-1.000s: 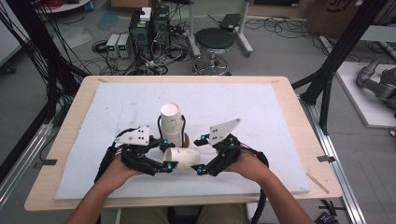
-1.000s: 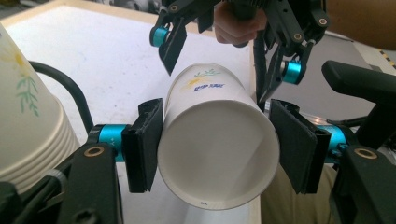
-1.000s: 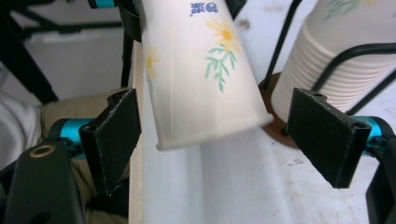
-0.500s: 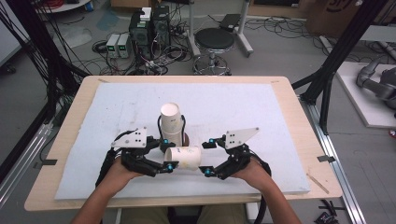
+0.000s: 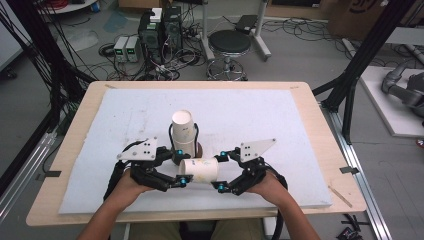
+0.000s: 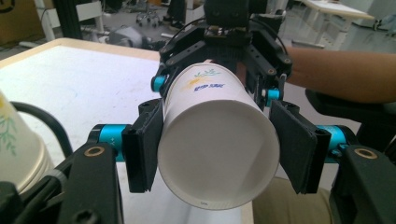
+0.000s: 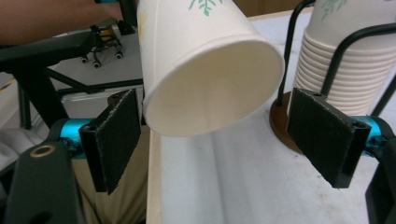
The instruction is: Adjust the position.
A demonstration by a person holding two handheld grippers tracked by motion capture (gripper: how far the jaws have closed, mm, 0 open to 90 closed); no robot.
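We hold a cup sideways: left tongs pinch it; right tongs spread. Next, stand it at the stack's 3 o'clock.

In the right gripper view the cup's base runs off the top edge, as does the stack beside it. The cup's small print in the left gripper view is unreadable.

Grey floor, black stool

Right gripper jaws opened — off cup, drawn back
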